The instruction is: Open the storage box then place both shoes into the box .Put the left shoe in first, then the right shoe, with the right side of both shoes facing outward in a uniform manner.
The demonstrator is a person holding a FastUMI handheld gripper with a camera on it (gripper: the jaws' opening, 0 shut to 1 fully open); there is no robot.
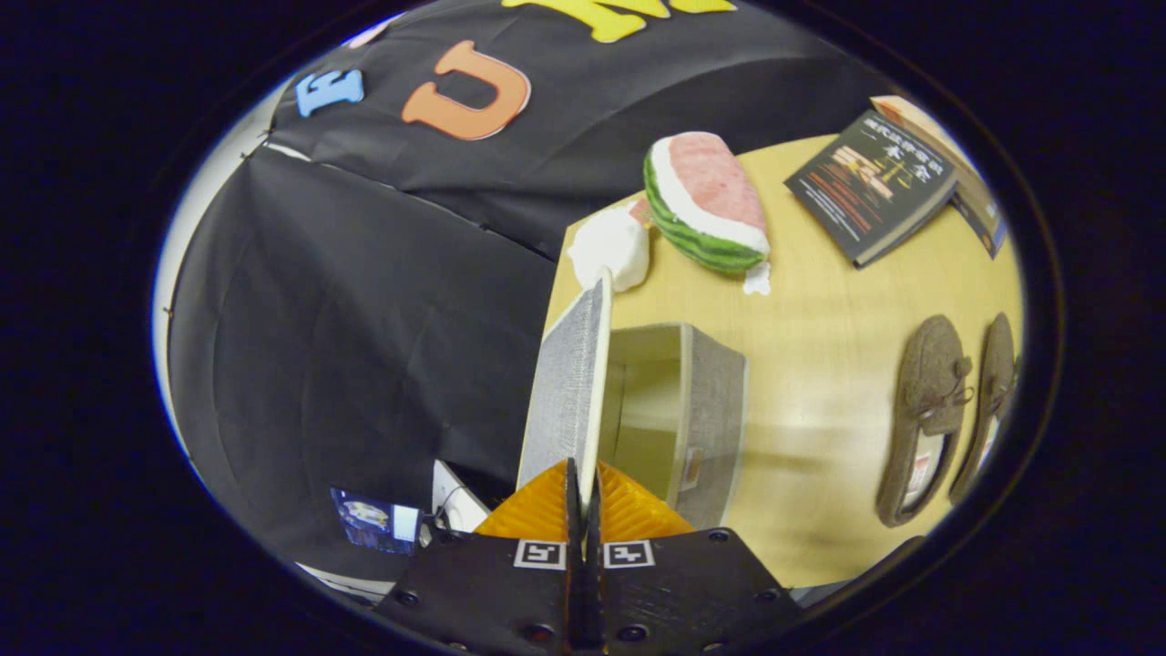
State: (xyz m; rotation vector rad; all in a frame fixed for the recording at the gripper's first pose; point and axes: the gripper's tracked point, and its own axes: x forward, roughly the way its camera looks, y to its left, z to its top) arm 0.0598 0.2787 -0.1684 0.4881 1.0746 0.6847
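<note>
Gripper (583, 487) pinches the storage box's lid (567, 383), fingers nearly together, lid standing on edge. The open box (701, 410) sits just ahead; both shoes (925, 410) lie right, long axes running near-to-far on the counter (820, 364).

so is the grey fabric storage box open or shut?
Open: gripper shut on raised lid of grey fabric storage box; bare interior visible.

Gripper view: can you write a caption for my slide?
Gripper shut on the storage box lid, lifting it open; two brown shoes wait on the table.
</note>
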